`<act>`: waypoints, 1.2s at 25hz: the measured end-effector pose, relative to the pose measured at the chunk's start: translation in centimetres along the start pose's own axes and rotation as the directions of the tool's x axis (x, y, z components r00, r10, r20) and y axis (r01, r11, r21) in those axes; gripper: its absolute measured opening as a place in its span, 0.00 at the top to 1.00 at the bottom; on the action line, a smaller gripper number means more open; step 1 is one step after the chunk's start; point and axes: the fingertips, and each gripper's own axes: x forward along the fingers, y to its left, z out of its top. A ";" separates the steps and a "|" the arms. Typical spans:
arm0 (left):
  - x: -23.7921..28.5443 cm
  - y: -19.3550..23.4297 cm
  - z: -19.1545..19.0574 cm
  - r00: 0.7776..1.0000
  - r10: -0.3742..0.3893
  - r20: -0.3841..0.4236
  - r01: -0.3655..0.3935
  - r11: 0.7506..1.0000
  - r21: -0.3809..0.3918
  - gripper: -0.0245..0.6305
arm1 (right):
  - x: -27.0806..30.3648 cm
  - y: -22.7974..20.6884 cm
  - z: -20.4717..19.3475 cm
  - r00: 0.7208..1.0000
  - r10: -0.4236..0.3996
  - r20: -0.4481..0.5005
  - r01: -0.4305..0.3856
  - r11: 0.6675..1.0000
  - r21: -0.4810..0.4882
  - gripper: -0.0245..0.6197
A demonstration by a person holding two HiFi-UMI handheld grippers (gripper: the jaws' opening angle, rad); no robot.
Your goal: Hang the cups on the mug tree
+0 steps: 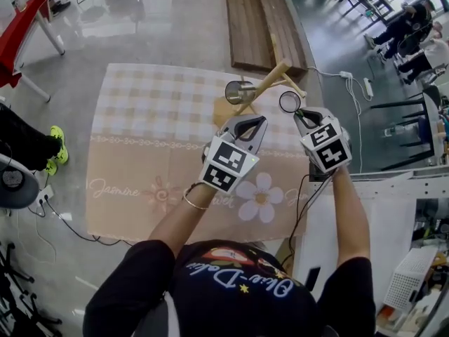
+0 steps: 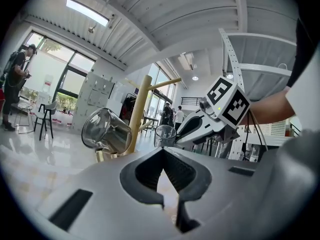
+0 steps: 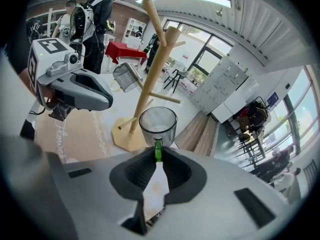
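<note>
Hovering by its green handle (image 3: 158, 150) near the mug tree (image 3: 149, 79), the glass cup (image 3: 158, 123) could swivel and miss a peg (image 3: 167, 98), since the right gripper (image 3: 158, 156) pinches only that thin handle while the left gripper (image 2: 163, 151) is closed, empty.

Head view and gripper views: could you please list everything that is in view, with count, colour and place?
Mug tree: one, light wood, far end of the table.
Cups: two, clear glass; one hangs tilted on the tree, one, with a green handle, is in the right gripper.
Tablecloth: one, beige with checks and flowers, over the table.
Boards: brown wood, on the floor beyond the table.
Red table: one, far left.
Power strip: one, white, on the floor at the right.
Bystanders: several, at the room's edges.
Left gripper: grey, shut, empty, beside the tree.
Right gripper: grey, shut on the cup's handle.
</note>
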 end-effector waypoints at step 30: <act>-1.4 3.0 -0.6 0.999 0.041 -0.001 -0.041 0.998 -0.045 0.96 | 1.7 -2.7 1.7 0.993 -0.072 -0.098 0.060 0.990 -0.129 0.89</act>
